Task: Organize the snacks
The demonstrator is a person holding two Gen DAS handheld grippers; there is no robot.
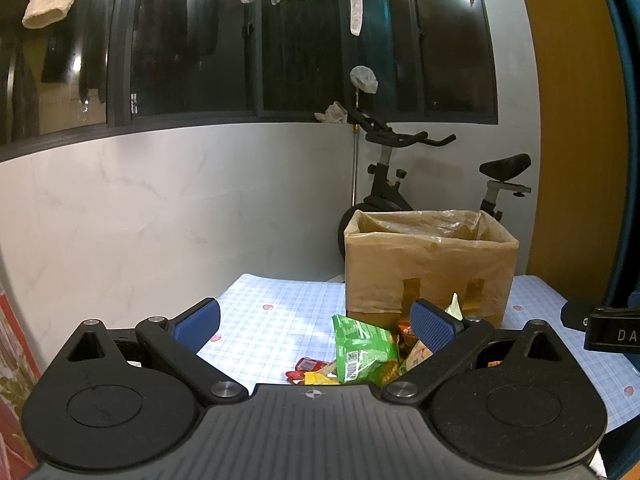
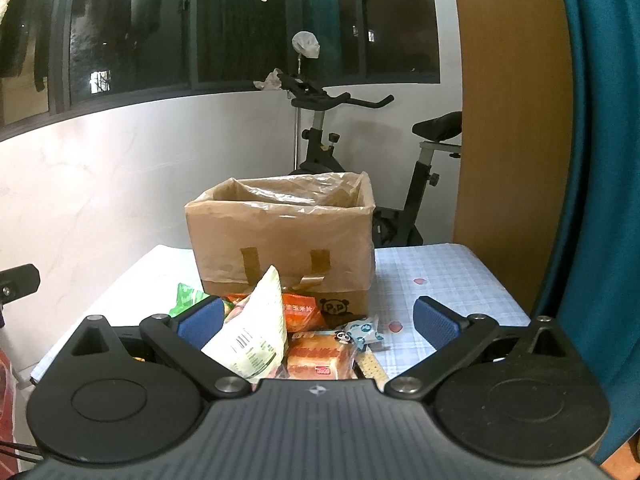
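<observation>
A cardboard box lined with clear plastic stands at the back of the checked tablecloth. Loose snacks lie piled in front of it: a green packet, red and yellow wrappers, a pale upright bag, an orange pack, a bread pack and a small panda sachet. My left gripper hangs open above the pile's left side. My right gripper is open too, above the pile, holding nothing.
An exercise bike stands behind the table by a grey wall and dark windows. A wooden panel and blue curtain close the right side. Part of the other gripper shows at the right edge.
</observation>
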